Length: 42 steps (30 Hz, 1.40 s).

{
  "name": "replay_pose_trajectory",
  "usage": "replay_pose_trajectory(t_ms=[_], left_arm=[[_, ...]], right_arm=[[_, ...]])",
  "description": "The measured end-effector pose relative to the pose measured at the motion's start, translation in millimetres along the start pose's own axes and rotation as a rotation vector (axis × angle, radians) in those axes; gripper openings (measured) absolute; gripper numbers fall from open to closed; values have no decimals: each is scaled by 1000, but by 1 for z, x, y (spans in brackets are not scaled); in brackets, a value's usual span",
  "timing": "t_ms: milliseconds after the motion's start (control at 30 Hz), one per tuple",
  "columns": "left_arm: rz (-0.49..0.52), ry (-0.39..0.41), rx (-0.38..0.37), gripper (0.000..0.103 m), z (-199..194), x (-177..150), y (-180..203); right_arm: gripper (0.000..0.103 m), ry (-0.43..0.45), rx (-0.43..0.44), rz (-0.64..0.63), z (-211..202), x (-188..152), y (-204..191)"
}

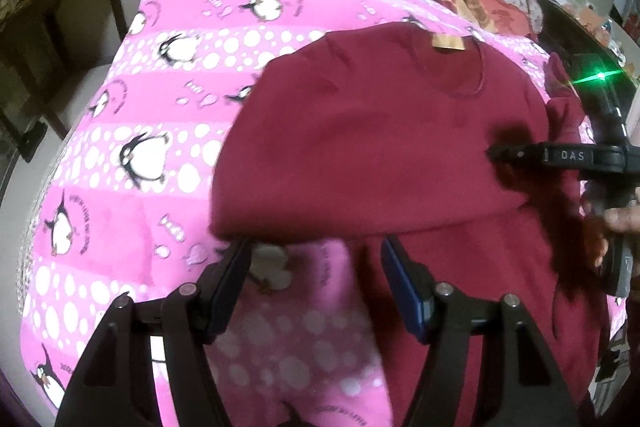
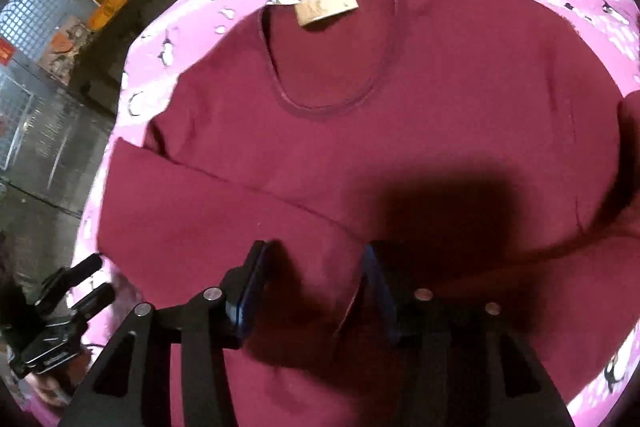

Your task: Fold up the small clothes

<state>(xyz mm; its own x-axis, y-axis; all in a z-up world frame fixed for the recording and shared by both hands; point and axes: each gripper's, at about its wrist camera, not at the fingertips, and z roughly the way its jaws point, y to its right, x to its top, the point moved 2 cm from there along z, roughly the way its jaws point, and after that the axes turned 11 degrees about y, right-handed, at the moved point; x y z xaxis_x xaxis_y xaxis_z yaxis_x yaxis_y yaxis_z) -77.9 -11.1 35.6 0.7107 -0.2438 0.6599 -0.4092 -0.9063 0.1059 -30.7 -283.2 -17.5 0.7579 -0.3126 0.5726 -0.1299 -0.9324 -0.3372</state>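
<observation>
One maroon sweater (image 2: pixel 400 131) lies flat on a pink penguin blanket (image 1: pixel 120 155), its neck label (image 2: pixel 326 10) at the far end from both claws. Near the label's left, a sleeve (image 2: pixel 208 203) appears folded across the chest, so the fold looks to be in its early stage: one side is turned in and the other side and the hem are still to do.

The right claw (image 2: pixel 312 283) hangs low over the lower part of the sweater, well below the label, with its jaws partly apart and nothing pinched between them. The left claw (image 1: pixel 316 267) hovers at the sweater's left edge, further from the label, jaws wide, straddling the line where maroon cloth meets blanket, and it holds nothing.

The next move probably calls for one claw to pinch the loose right sleeve or the hem, while the other pins the cloth so the first fold does not drag open.

The right sleeve is cut off at the frame edge in both views. A dark shadow covers the cloth just ahead of the right claw, so creases there cannot be read. The hem is hidden beneath the claws.
</observation>
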Motion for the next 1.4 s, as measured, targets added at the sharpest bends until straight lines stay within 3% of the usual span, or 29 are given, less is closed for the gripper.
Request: replay_pose_trajectory(t_ms=[33,67,300,467,633,900,967,1033,1100,1233,1400], left_arm=[[-12,-6,3,67,1,-2,-4],[-20,-12,7,67,3,-3,-7],[-51,-18,7,67,9,-7,-9],[-40,-26,15,67,11,-6,-6],[-55,-29,32,67,20,-3,-8],[-53,-29,25,67,37,4,3],[-56,-25,38,67,41,7,2],[-82,-23,42,67,47,11,-2],[-101,-24,39,67,52,14,-4],[-95,-15,57,67,59,16,-5],[-131,-13,42,67,59,13,-13]], right_arm=[[9,-9,20,-41,-2,0,-4],[5,-15,45,-43,-5,1,-7],[5,76,60,-98,-49,21,-9],[4,206,-68,-143,-95,54,4],[4,259,-245,-132,-117,74,41],[8,95,-373,-100,-63,68,81],[11,133,-334,-68,-67,71,74],[19,178,-213,-75,-71,76,49],[42,172,-79,-125,-64,79,11],[43,62,136,-331,-13,72,-83],[43,-53,135,-544,55,58,-139]])
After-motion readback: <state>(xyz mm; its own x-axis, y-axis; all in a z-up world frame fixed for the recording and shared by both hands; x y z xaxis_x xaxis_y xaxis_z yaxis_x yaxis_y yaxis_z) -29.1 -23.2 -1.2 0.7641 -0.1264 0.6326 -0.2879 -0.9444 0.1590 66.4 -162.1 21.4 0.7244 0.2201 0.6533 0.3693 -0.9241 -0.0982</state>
